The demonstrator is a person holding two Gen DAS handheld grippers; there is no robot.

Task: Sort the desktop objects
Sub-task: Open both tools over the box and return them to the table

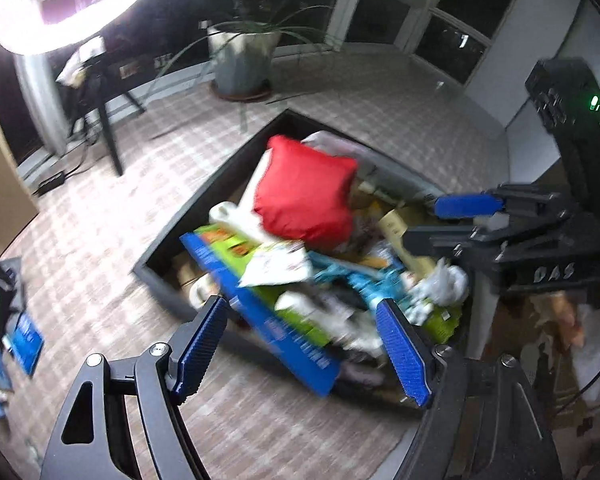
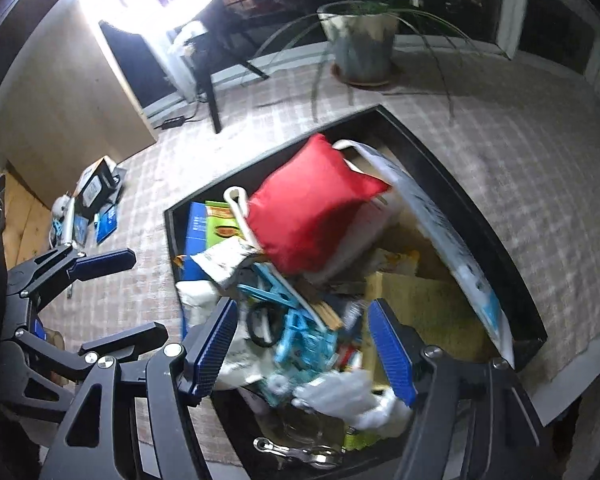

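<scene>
A black tray (image 1: 204,196) (image 2: 496,236) on the checked tablecloth is piled with clutter. On top lies a red pouch (image 1: 308,192) (image 2: 312,204). Under it are a blue and green box (image 1: 260,308) (image 2: 204,228), a light blue plastic toy (image 1: 364,276) (image 2: 300,332), white crumpled bags (image 1: 444,280) (image 2: 352,396) and a yellow sponge (image 2: 428,304). My left gripper (image 1: 304,344) is open and empty above the tray's near edge. My right gripper (image 2: 304,344) is open and empty above the toy. In the left wrist view the right gripper (image 1: 444,220) shows at the right, open.
A potted plant (image 1: 244,56) (image 2: 360,44) stands at the table's far side. A ring light (image 1: 60,4) glares at the upper left. Loose small items and blue packets (image 2: 88,208) (image 1: 24,340) lie on the cloth left of the tray. Metal utensils (image 2: 300,454) lie at the tray's near end.
</scene>
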